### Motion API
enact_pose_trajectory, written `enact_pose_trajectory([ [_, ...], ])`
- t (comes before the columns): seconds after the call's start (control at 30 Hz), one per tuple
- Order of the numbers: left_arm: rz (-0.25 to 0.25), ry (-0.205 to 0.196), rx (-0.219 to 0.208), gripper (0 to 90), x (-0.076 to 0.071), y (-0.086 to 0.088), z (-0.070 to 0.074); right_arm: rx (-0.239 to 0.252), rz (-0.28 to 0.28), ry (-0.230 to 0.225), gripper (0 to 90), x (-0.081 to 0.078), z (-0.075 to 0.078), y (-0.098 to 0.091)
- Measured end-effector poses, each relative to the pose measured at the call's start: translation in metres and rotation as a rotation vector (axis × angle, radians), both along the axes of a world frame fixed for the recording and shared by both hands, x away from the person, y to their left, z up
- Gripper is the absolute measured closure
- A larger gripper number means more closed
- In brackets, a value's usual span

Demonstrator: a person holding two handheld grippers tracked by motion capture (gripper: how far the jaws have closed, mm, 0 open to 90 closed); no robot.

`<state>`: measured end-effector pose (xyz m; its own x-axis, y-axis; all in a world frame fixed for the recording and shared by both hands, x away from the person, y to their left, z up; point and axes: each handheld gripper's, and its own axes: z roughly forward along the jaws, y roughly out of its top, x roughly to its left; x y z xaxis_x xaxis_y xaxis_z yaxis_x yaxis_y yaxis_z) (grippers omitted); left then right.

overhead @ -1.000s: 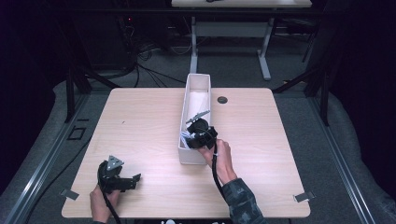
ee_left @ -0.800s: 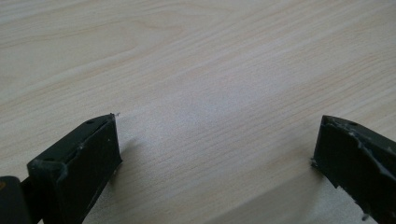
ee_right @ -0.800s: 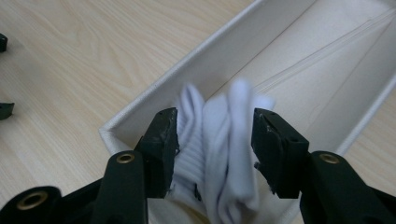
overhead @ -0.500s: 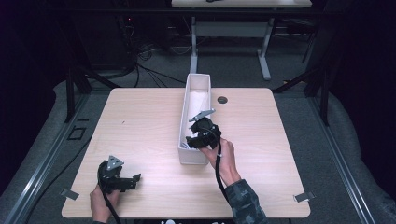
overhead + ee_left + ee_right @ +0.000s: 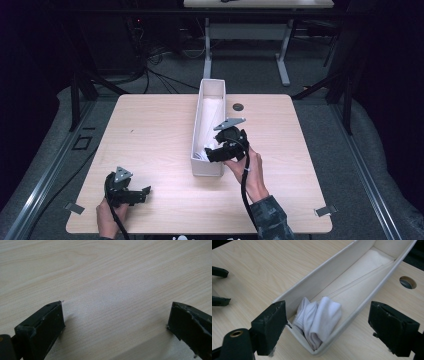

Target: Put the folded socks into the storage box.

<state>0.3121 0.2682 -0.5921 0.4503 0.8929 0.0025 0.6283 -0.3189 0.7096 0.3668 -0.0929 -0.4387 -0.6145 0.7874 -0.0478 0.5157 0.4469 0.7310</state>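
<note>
Right claw [image 5: 216, 152] has just been opening: jaws now wide apart, nothing between the pads. A second ago it sat lower, at the near end of the white bin [image 5: 207, 167]; it now hangs higher over that end. The rolled white socks [image 5: 318, 318] lie just below and ahead of my jaws, tucked into the bin's near corner, touching the end wall and apart from both pads. I read that as the drop being done: socks released and staying put, no snag on the jaws.

In the right gripper view the bin's long channel runs away from the claw with the rest of its floor bare, and a round hole in the table [image 5: 407, 282] sits beyond my right jaw.

Left claw [image 5: 134, 195] rests at the near left of the table [image 5: 150, 130], well apart from the bin, same spot as before, jaws spread with only bare wood between them.

Next, in my judgement: back the right claw clear without bumping the bin's rim.
</note>
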Motion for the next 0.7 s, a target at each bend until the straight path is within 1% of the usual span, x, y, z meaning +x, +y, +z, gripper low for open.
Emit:
enact_pose_trajectory([
  [0.07, 0.000, 0.000, 0.000, 0.2, 0.000, 0.000, 0.000, 0.005, 0.000, -0.005, 13.4, -0.001, 0.000, -0.002],
  [0.13, 0.000, 0.000, 0.000, 0.2, 0.000, 0.000, 0.000, 0.002, -0.007, -0.013, 10.9, -0.005, 0.000, -0.010],
  [0.23, 0.000, 0.000, 0.000, 0.3, 0.000, 0.000, 0.000, -0.003, -0.023, -0.019, 9.7, -0.009, -0.002, -0.018],
  [0.27, 0.000, 0.000, 0.000, 0.2, 0.000, 0.000, 0.000, -0.011, -0.037, -0.018, 9.5, -0.010, -0.002, -0.021],
  [0.33, 0.000, 0.000, 0.000, 0.2, 0.000, 0.000, 0.000, 0.005, -0.036, -0.014, 9.3, -0.011, -0.004, -0.029],
  [0.37, 0.000, 0.000, -0.001, 0.2, 0.000, 0.000, 0.000, -0.002, -0.047, -0.020, 9.0, -0.012, -0.005, -0.032],
  [0.43, 0.000, 0.000, 0.000, 0.2, 0.000, 0.000, 0.000, 0.004, -0.058, -0.020, 8.7, -0.014, -0.008, -0.039],
  [0.57, 0.000, 0.001, -0.001, 0.2, 0.000, 0.000, 0.000, 0.002, -0.085, -0.012, 6.2, -0.017, -0.014, -0.051],
  [0.7, -0.003, 0.004, 0.000, 0.2, 0.000, 0.000, 0.000, -0.010, -0.103, -0.008, 6.1, -0.020, -0.023, -0.064],
])
